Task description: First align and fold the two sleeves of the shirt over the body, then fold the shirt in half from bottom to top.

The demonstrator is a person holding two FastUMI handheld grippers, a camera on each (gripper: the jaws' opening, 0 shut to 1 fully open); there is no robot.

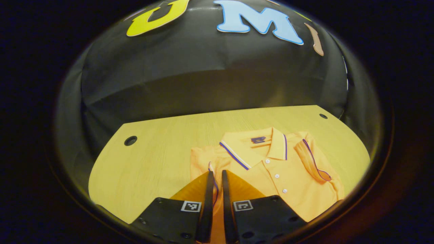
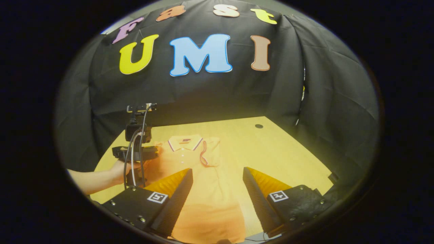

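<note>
- Left gripper view: the left hand-held gripper has its 2 fingers pressed nearly together, with a purple-trimmed sleeve edge of the orange polo shirt running between them, so it appears clamped on that sleeve. The shirt lies flat on the wooden surface, collar away from the camera, directly ahead and to the right of the fingers. The other sleeve is already laid over the body on the far side.
- Right gripper view: the right hand-held gripper hangs released, its fingers spread wide above the shirt's lower body. The shirt's long axis runs straight away from it, hem nearest, collar farthest. The left hand-held gripper, held by a person's hand, sits at the shirt's left shoulder.
- Judgement: the sleeve step is in hand. The left hand-held gripper is nearer, and the gripped sleeve needs carrying inward across the placket; the right is placed for the hem.
</note>
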